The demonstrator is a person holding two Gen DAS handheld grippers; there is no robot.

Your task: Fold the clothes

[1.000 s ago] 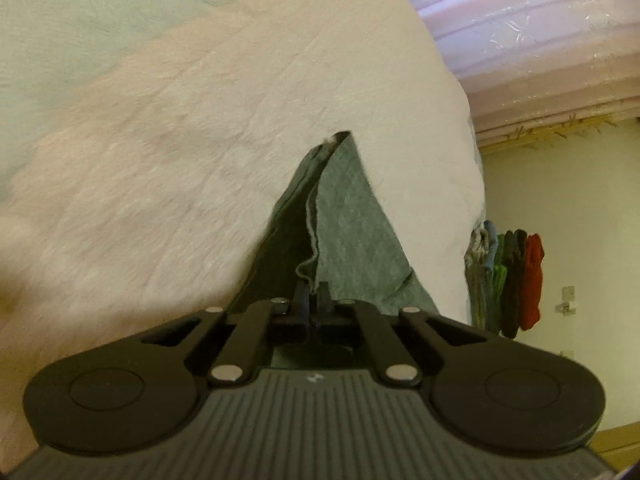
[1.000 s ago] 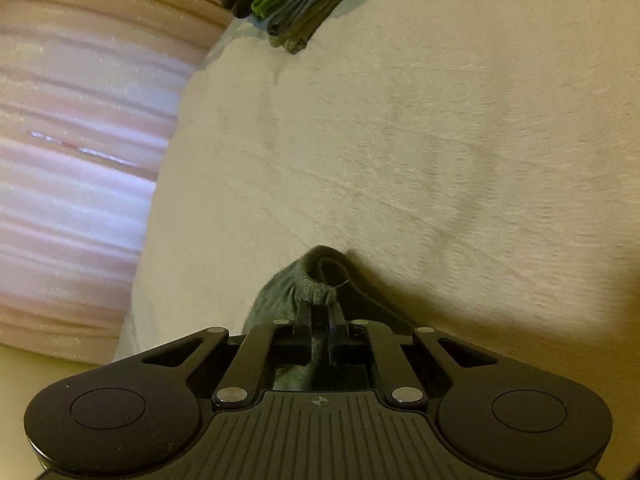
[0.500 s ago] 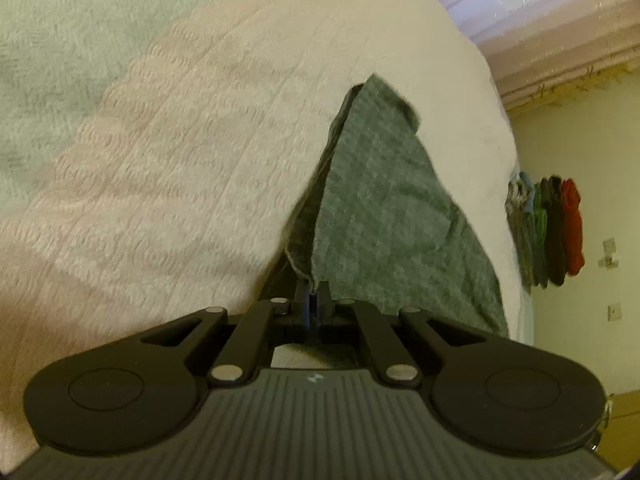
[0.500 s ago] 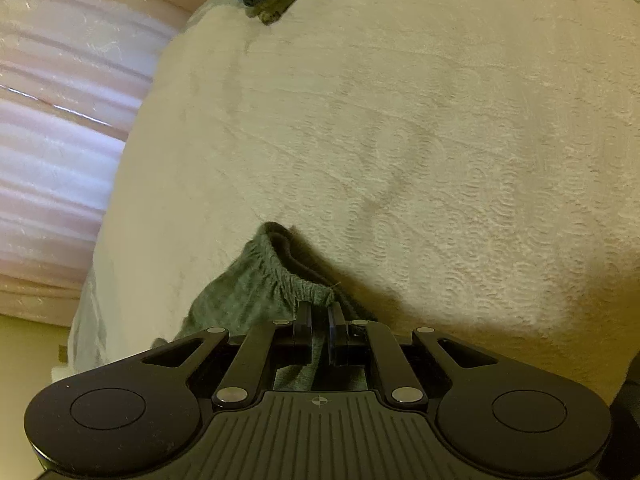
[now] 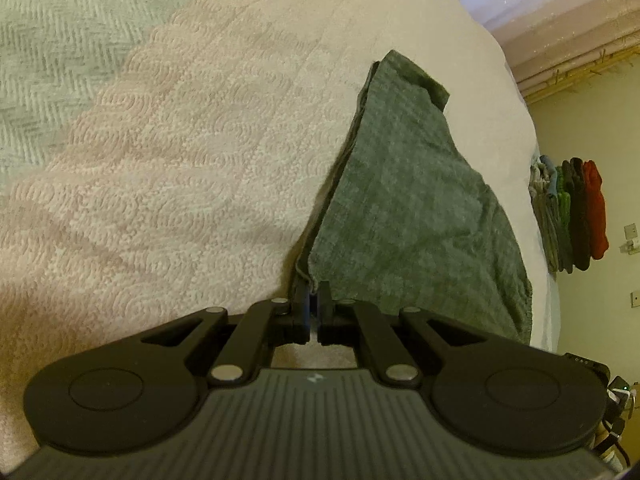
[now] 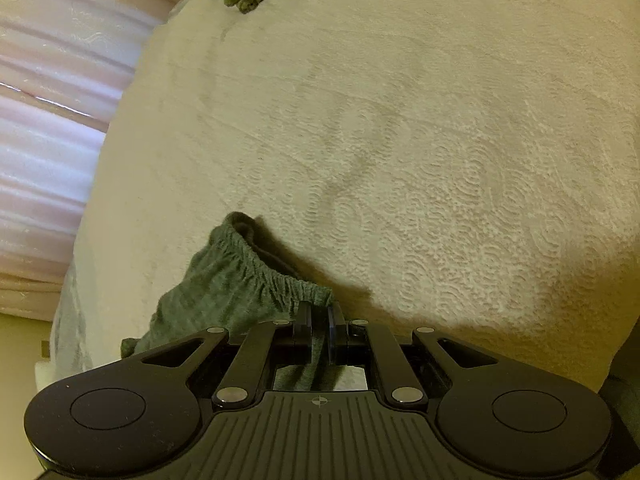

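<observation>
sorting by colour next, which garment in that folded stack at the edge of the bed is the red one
The red garment at the stack's outer end in the left wrist view, beside a black one; the green and bluish pieces sit further in.

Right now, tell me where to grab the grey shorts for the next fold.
Probably by the edges already pinched: the right gripper on the gathered elastic waistband of the grey shorts, the left gripper on the thin hem corner. Both come in from the near edge, since the cloth lies flat on the bedspread.
</observation>
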